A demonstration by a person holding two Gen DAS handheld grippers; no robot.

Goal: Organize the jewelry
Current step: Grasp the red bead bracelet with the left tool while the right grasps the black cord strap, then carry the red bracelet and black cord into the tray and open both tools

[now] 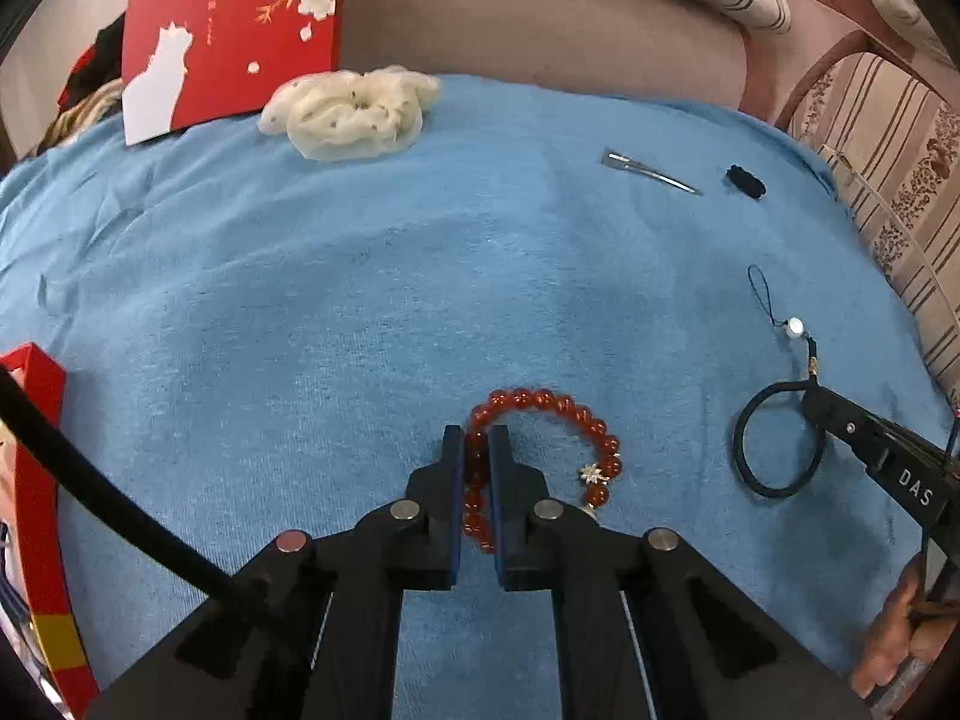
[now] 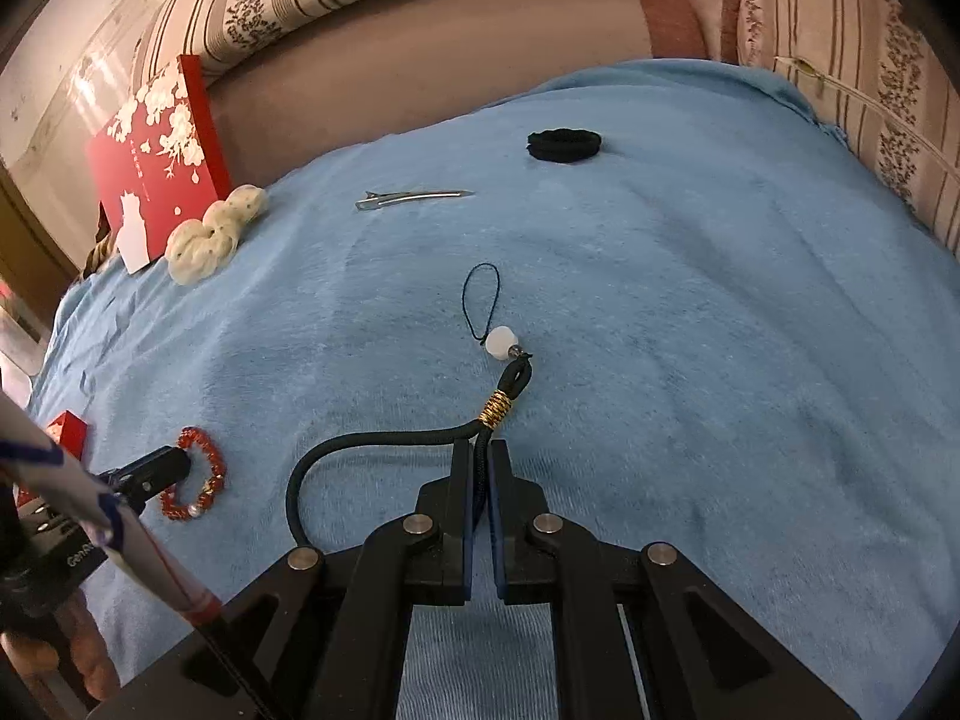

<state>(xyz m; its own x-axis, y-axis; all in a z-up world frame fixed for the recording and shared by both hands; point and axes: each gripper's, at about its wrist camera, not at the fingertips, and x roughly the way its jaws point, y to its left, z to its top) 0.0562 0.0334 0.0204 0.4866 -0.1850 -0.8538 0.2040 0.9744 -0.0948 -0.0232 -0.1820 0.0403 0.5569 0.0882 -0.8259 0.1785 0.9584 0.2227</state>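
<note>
Nearest the left wrist camera, the left gripper [image 1: 477,450] is pinching the red bead bracelet [image 1: 543,402] between its two fingers, the rest of the beaded loop lying on the blue cloth [image 1: 360,276] just to the right of the claw. Close to the right wrist camera, the right gripper [image 2: 478,462] is squeezing the black cord loop [image 2: 360,441] just below its gold-wound knot, the cord curling away to the left on the cloth. Just beyond that knot, a white bead [image 2: 501,342] and a thin black string loop are lying flat. Farther out, a silver hair clip [image 2: 414,198] and a black hair tie [image 2: 564,145] are resting well apart. At the far left edge, a cream scrunchie [image 1: 348,111] is sitting against a red box lid [image 1: 234,30].
</note>
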